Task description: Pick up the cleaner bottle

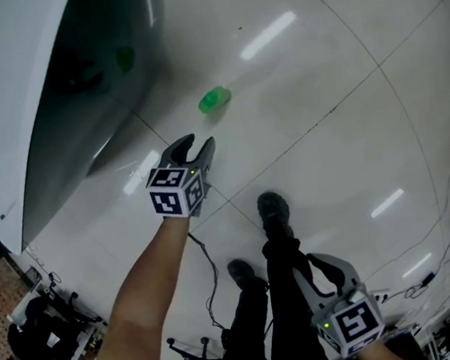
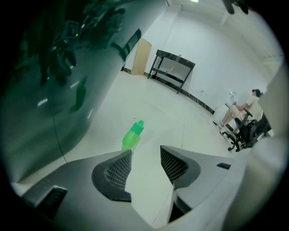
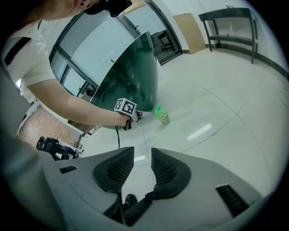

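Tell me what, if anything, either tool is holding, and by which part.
Nothing is held. The left tool is open, short of the green cleaner bottle on the floor; the right tool is open and empty.

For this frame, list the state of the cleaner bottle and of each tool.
left tool: jaws apart, nothing between them.
right tool: jaws narrowly apart, nothing between them.
cleaner bottle: upright on the floor, cap on, untouched, just ahead of the left tool.
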